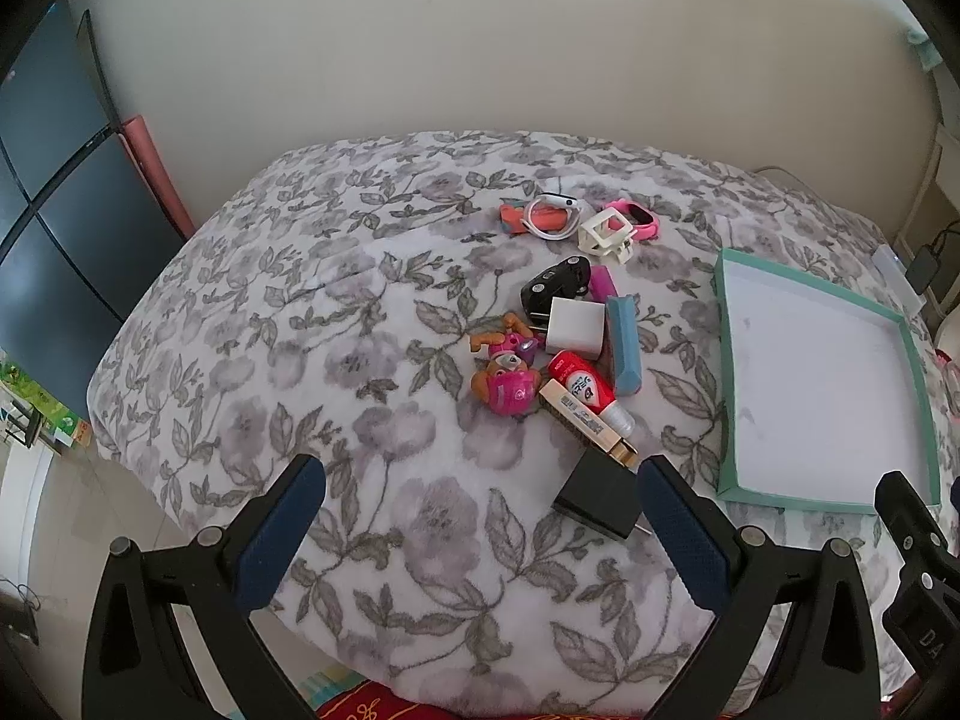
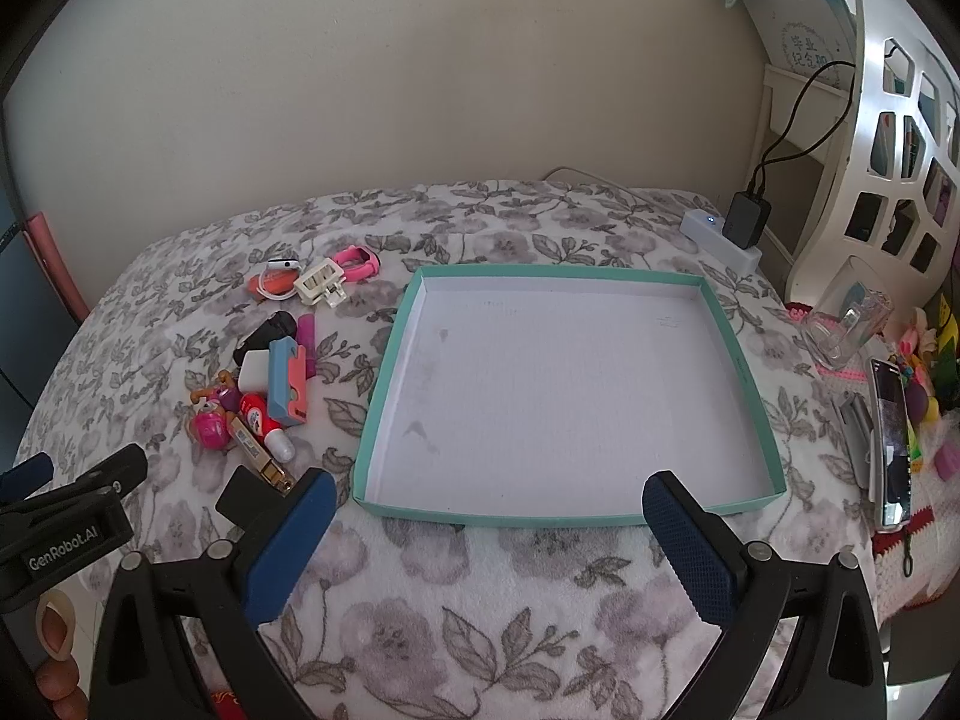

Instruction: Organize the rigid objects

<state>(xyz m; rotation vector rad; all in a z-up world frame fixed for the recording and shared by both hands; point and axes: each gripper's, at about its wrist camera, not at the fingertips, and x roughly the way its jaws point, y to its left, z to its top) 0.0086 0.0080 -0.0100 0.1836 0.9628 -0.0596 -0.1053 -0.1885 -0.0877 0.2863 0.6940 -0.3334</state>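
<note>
"GenRobot.AI" on left gripper [image 2: 66,534] body; Chinese characters on white board [image 2: 801,30], illegible.

Black charger [image 2: 746,213] plugged into white power strip [image 2: 720,238]; clear glass [image 2: 849,324], probably phone [image 2: 892,441] at right.

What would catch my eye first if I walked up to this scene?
Probably the heap of small colourful things in the middle of the flowered blanket, a pink toy pup brightest among them. Right of it lies a big, shallow teal-rimmed tray, with nothing in it. Both the left gripper and right gripper hover open nearby.
</note>
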